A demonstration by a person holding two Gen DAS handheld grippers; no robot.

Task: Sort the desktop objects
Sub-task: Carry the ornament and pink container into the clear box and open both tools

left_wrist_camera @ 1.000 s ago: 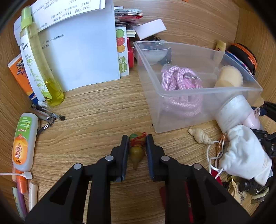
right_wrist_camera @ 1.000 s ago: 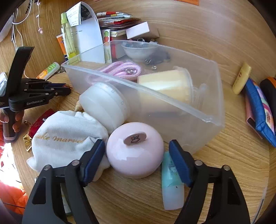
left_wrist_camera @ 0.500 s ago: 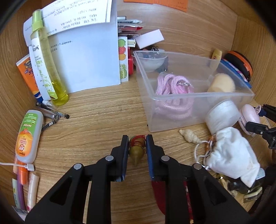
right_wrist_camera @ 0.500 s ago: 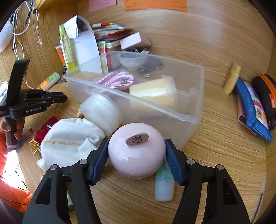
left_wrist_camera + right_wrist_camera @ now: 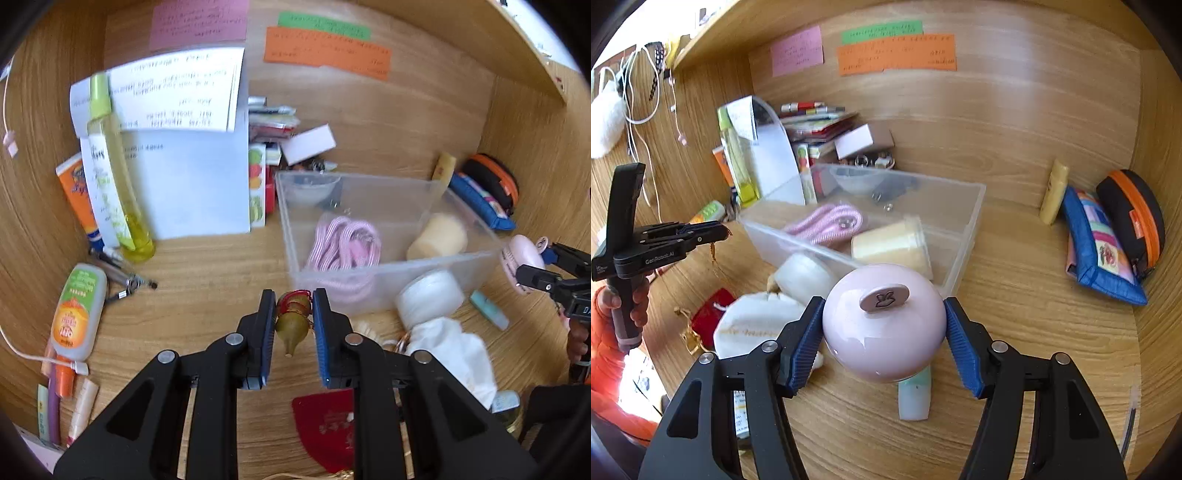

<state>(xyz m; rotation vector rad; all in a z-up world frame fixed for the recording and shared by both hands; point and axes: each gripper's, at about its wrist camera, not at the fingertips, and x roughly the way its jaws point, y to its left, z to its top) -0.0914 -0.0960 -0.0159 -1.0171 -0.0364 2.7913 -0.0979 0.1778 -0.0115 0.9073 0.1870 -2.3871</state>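
Wooden desk [image 5: 1015, 295], clear bin [image 5: 964, 236]

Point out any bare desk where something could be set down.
Bare wood lies between the clear bin and the blue pouch, and between the bin and the yellow bottle. Crowded near the white bag.

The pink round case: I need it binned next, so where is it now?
In the right wrist view the pink round case is clamped in the right claw, raised just in front of the clear plastic bin, with the white pouch to its left.
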